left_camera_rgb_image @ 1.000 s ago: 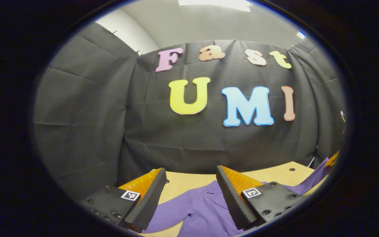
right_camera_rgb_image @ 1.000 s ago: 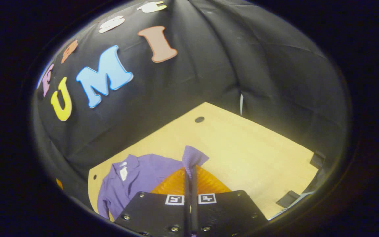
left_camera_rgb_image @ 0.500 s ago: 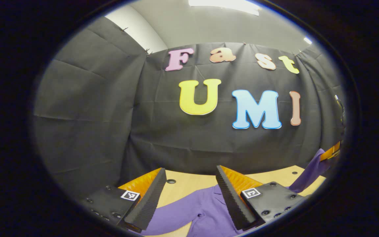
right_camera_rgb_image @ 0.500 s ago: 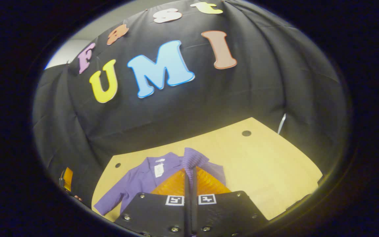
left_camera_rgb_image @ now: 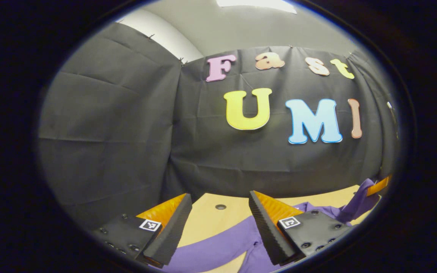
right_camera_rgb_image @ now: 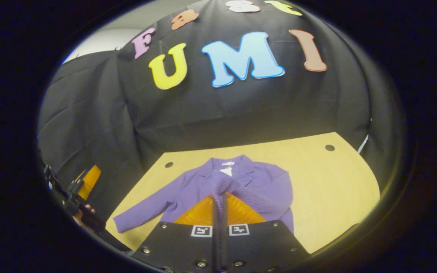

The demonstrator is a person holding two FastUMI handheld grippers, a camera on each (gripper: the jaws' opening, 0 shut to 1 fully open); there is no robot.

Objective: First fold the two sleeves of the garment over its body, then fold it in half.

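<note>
Swinging across from the bare side of the tabletop [right_camera_rgb_image: 317, 182], the right claw [right_camera_rgb_image: 219, 197] has carried the sleeve [right_camera_rgb_image: 222, 181] it holds until the cuff now hangs over the chest of the purple garment [right_camera_rgb_image: 268, 185], just below the collar; a second ago that cuff was out over open wood. The right claw's two fingers are pressed together on the cuff fabric. In the left gripper view the left claw [left_camera_rgb_image: 218, 222] has its fingers spread apart with nothing between them, hovering above the other sleeve [left_camera_rgb_image: 211, 248], which lies stretched flat toward the tabletop's near-left edge. The garment itself rests face up in the middle of the tabletop, collar toward the booth wall. The first sleeve fold looks nearly placed but not released, and the second is not begun. The risks from here, as a judgement: if the right claw lets go while the cuff is lifted, the sleeve may slump sideways or spring back off the body; if it pulls further across, it may drag the shoulder and bunch the chest, spoiling the later halving fold. The left claw could also pinch body cloth along with its sleeve. Counted: one garment, two sleeves, two claws, and two dark holes [right_camera_rgb_image: 330, 147] showing in the tabletop
</note>
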